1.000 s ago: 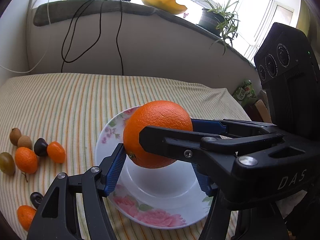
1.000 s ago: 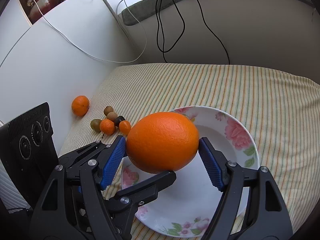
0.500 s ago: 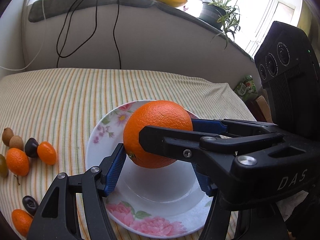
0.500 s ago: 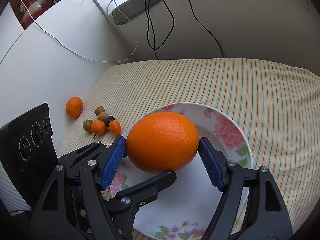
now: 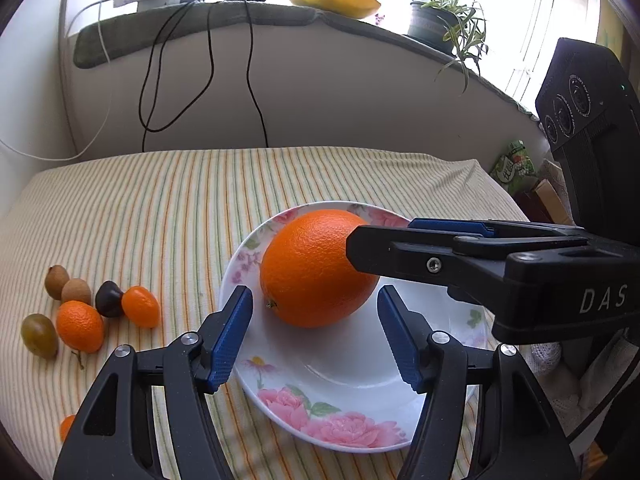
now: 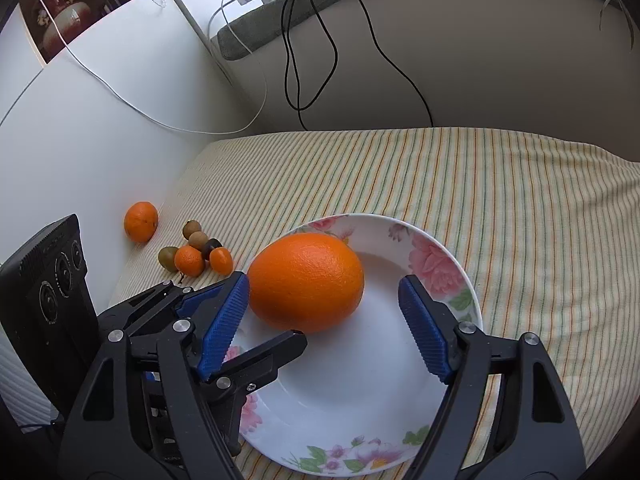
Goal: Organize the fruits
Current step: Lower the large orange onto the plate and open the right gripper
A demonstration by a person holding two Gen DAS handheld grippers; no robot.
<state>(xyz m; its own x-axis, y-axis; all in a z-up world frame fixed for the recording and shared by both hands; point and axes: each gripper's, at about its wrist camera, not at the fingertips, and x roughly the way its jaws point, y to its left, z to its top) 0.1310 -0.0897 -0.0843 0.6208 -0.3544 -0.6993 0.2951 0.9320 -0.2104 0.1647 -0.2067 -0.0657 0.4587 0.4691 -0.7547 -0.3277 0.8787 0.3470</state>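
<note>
Striped cloth [image 5: 168, 208] covers the counter; small fruits [image 5: 92, 312] cluster left of a floral plate [image 5: 344, 420]. Orange [image 5: 316, 268] rests on the plate. Left claw [image 5: 316, 336] and right claw [image 6: 324, 320] both gape wide, gripping nothing.

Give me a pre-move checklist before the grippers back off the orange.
1. Orange resting on plate: ok.
2. Right gripper open, right finger clear of the orange: ok; left pad touching or just beside it: cannot tell.
3. Left gripper open, both pads short of the orange: ok.
4. Orange settled, will not roll when the grippers leave: cannot tell; it sits off-centre toward the plate's left rim.
5. Grippers clear of each other: not ok; their fingers overlap beside the orange, so withdraw one at a time.
6. Small fruits loose on the cloth, next to sort: ok.
</note>
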